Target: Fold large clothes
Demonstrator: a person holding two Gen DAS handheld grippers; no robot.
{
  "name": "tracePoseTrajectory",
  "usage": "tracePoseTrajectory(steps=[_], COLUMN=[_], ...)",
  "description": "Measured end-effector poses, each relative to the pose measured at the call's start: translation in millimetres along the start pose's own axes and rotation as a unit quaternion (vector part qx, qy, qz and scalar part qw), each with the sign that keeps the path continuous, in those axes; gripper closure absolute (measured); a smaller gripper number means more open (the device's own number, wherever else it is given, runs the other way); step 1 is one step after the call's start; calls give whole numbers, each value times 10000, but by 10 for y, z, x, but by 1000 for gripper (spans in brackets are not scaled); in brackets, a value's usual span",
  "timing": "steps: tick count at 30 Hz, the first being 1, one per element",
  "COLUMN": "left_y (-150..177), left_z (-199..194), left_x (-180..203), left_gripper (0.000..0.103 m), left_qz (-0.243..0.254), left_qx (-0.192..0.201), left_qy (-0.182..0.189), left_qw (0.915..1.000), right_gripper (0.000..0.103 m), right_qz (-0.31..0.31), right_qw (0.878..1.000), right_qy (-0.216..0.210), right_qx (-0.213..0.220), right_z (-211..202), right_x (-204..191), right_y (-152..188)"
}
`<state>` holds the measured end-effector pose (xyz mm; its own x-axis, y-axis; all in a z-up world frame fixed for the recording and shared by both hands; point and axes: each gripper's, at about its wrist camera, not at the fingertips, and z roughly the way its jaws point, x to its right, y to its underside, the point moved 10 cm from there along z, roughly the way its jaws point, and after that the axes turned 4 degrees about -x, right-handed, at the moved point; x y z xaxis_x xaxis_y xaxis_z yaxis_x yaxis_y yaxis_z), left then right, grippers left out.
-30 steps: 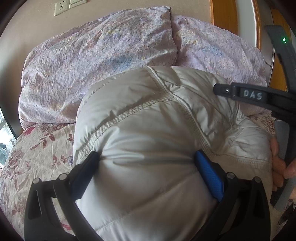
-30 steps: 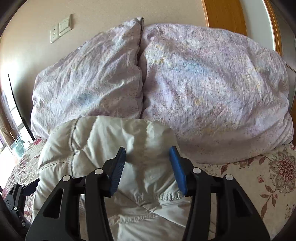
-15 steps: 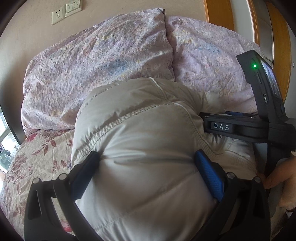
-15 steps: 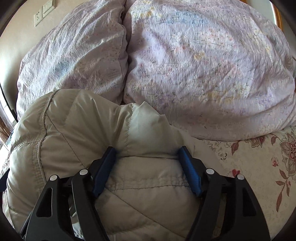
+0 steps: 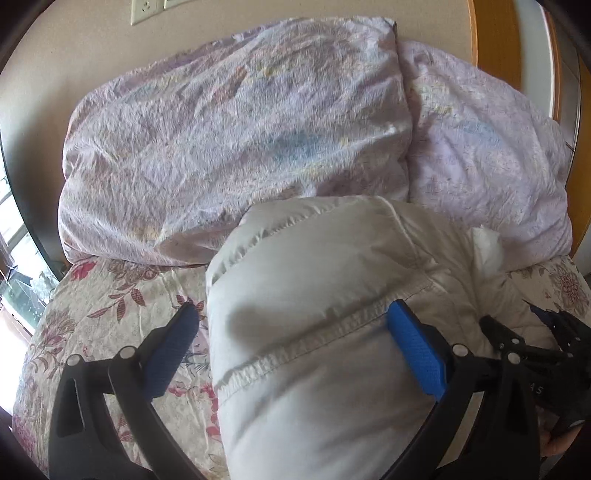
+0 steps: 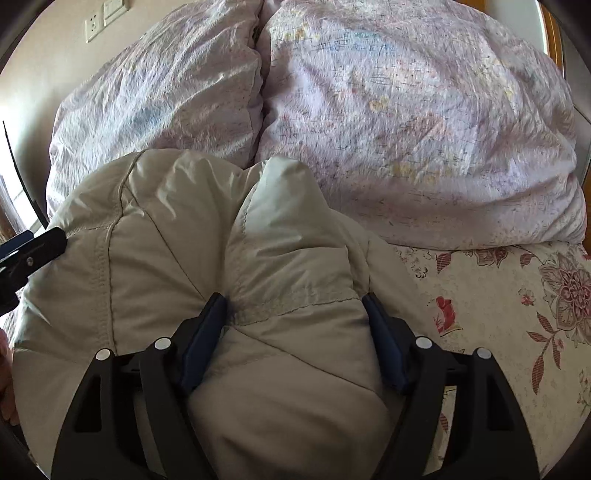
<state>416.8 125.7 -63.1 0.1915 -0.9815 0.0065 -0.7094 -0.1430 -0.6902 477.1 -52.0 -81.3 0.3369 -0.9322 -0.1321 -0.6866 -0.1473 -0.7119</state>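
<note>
A puffy beige down jacket (image 5: 325, 280) lies bundled on the bed in front of two pillows. My left gripper (image 5: 291, 310) stands open at the bundle's left end. Its left finger (image 5: 170, 343) is off the jacket over the sheet, and its right finger (image 5: 413, 350) rests on the fabric. My right gripper (image 6: 293, 299) is pushed down into the jacket (image 6: 166, 229) with a bulge of fabric between its fingers. Its jaws are opening. In the left wrist view the right gripper (image 5: 535, 339) shows at the right edge. In the right wrist view the left gripper's finger (image 6: 33, 251) shows at the left edge.
Two lilac pillows (image 5: 229, 133) (image 6: 424, 122) lean on the wall just behind the jacket. A floral sheet (image 6: 517, 295) covers the bed on both sides of it. A wooden frame (image 5: 495, 33) stands at the far right, and a window is at the left edge.
My left gripper has drawn leftward, so its left finger has come off the jacket. My right gripper has sunk onto the jacket and its jaws have widened.
</note>
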Motion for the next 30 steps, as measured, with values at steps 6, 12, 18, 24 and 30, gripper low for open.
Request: tracePoseTrajectory(steps=[6, 12, 18, 24, 30], left_y=[59, 77, 197, 437, 738], left_z=[233, 280, -150, -726, -1126], left_x=[136, 124, -14, 50, 145], left_gripper=[2, 2, 2, 2, 2], left_qz=[174, 148, -112, -1, -77], left_qx=[-140, 87, 287, 376, 203], left_qy=[-109, -244, 131, 529, 834], left_qw=[9997, 9996, 9994, 9979, 9963], right_gripper=[26, 24, 11, 3, 1], right_qz=[155, 246, 345, 369, 304], right_qw=[9997, 9995, 9993, 9984, 9983], right_qy=[-84, -129, -74, -47, 253], right_qx=[161, 155, 89, 430, 418], right_z=[20, 30, -363, -929, -1313], right_x=[96, 118, 175, 218, 246], right_y=[92, 91, 120, 293, 556])
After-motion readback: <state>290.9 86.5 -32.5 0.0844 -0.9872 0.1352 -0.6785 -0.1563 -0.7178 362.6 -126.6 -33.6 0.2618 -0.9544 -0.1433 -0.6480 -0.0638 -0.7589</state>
